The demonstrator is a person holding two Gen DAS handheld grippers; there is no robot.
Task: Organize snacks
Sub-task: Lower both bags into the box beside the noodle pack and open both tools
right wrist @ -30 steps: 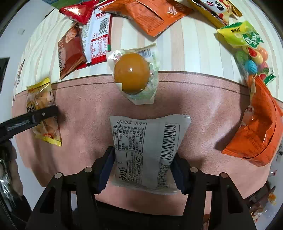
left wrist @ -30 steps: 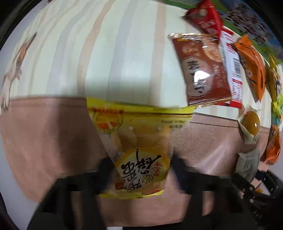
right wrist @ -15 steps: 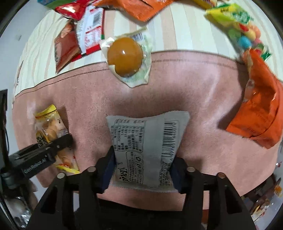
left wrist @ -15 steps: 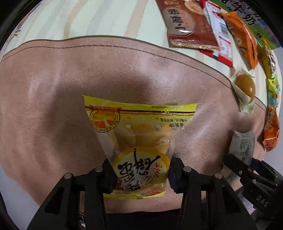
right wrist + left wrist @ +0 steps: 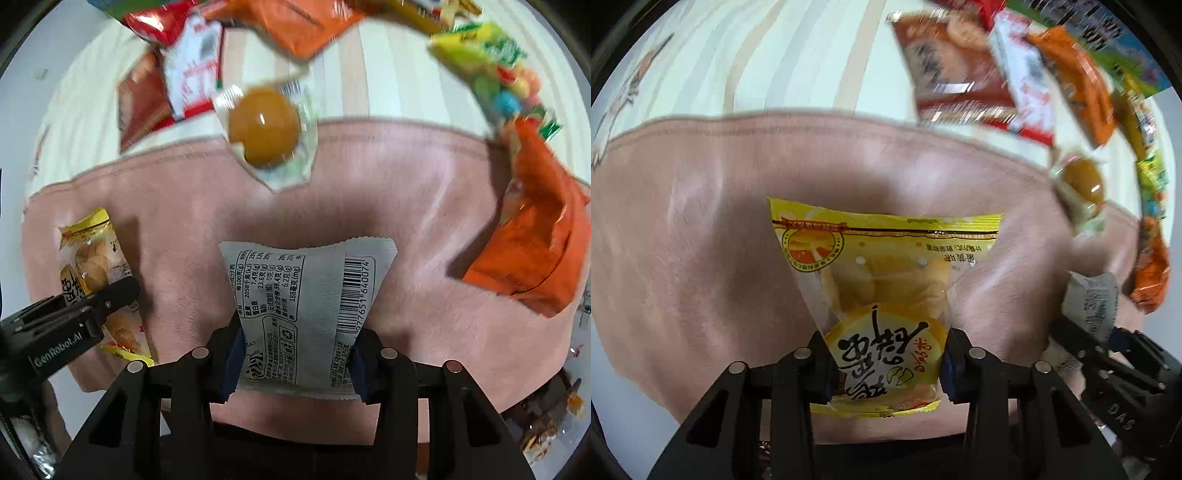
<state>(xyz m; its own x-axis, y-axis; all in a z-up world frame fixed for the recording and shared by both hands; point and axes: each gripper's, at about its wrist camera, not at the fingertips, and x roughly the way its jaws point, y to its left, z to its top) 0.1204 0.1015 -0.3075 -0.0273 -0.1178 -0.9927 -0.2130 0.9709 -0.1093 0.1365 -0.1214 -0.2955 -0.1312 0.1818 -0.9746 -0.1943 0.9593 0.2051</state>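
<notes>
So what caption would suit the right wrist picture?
Right gripper closing on a grey snack packet above a pink cloth, other snacks scattered around.

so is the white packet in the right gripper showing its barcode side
Yes, the white packet between the closing right gripper shows a barcode and nutrition table.

Cake packet (image 5: 92, 273) left and printed packet (image 5: 306, 306) centre, both over the mat (image 5: 424, 325). Egg packet (image 5: 266, 129) straddles the mat's far edge. Chip bag (image 5: 535, 236) on the mat, right. Other snacks on the surface (image 5: 388, 74) behind.
</notes>
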